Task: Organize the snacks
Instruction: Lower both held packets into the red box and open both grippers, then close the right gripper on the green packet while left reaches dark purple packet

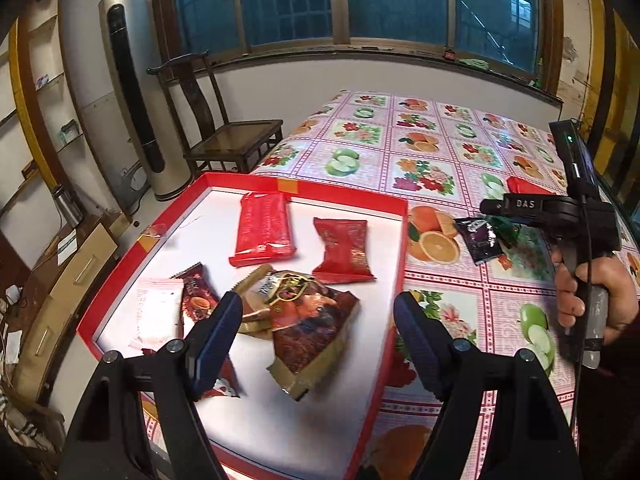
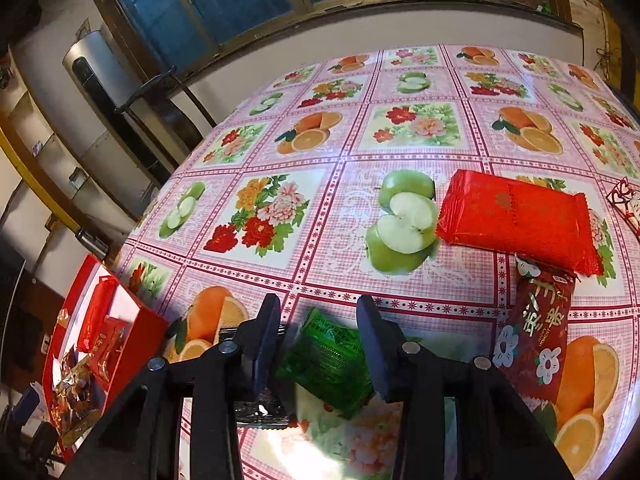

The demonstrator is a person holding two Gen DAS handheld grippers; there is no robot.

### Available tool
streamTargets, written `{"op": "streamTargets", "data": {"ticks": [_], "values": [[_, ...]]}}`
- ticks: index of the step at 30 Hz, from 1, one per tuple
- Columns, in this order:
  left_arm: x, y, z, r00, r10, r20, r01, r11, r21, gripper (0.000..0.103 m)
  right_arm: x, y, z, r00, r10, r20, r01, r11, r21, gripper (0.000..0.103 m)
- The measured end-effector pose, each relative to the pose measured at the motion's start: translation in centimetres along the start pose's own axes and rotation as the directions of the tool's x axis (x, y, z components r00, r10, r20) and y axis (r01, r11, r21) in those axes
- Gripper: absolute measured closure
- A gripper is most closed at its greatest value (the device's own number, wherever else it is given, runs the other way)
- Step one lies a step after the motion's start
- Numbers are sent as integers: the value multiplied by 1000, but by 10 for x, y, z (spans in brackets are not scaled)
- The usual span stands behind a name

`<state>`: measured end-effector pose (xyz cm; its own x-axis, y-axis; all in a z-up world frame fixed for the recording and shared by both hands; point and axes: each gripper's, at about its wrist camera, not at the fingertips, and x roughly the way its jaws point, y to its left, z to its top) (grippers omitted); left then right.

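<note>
Snacks [image 1: 312, 320] in tray [image 1: 398, 280]; tray left on table [image 1: 440, 148].

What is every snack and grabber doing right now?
Left gripper: open, empty, above the tray.
Right gripper: open, fingers either side of the green packet, not closed.
Green packet: on the table, not gripped yet.
Red tray: holds several snacks.
Long red packet: lying flat in the tray.
Big red packet: on the table.
Dark red flowered packet: on the table.

Dark wooden chair [image 1: 224, 128] beneath blue-lit windows [image 1: 352, 0]
</note>
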<state>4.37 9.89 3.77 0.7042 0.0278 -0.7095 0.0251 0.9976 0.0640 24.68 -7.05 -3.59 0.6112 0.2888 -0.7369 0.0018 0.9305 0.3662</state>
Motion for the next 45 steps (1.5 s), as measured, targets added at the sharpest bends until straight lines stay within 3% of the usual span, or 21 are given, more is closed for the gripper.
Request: {"op": "streamTargets", "data": {"ticks": [5, 9, 15, 23, 25, 27, 29, 32, 38, 44, 45], "values": [[-10, -20, -3, 1000, -28, -3, 28, 999, 43, 25, -4, 9, -8, 1000, -19, -17, 17, 995, -93, 65], [-15, -31, -3, 999, -43, 1, 43, 997, 61, 25, -14, 15, -22, 996, -81, -22, 75, 976, -203, 65], [-17, -52, -5, 996, -81, -22, 83, 992, 94, 25, -30, 11, -39, 991, -137, -15, 128, 957, -259, 67], [12, -114, 20, 990, -115, -87, 123, 988, 96, 19, -67, 5, -79, 980, -201, 1, 188, 917, -353, 67], [28, -137, 28, 990, -98, -104, 106, 991, 80, 19, -75, -2, -87, 980, -201, 10, 192, 917, -351, 62], [46, -162, 34, 988, -91, -128, 102, 991, 86, 19, -79, -6, -90, 980, -197, 10, 189, 918, -349, 44], [64, -184, 38, 988, -37, -150, 52, 994, 100, 19, -81, -10, -89, 977, -215, 6, 204, 915, -348, 32], [84, -205, 43, 989, -11, -144, 27, 993, 112, 19, -82, -9, -89, 981, -196, -12, 179, 917, -358, 32], [113, -207, 39, 979, 15, -205, -6, 999, 41, 19, -80, 2, -94, 982, -185, -20, 161, 898, -410, 32], [121, -210, 41, 979, -17, -205, 22, 1000, 21, 19, -77, 10, -97, 983, -180, -23, 152, 885, -441, 33], [122, -211, 42, 979, -18, -202, 22, 1000, 20, 18, -77, 13, -98, 984, -177, -23, 148, 881, -450, 38]]}}
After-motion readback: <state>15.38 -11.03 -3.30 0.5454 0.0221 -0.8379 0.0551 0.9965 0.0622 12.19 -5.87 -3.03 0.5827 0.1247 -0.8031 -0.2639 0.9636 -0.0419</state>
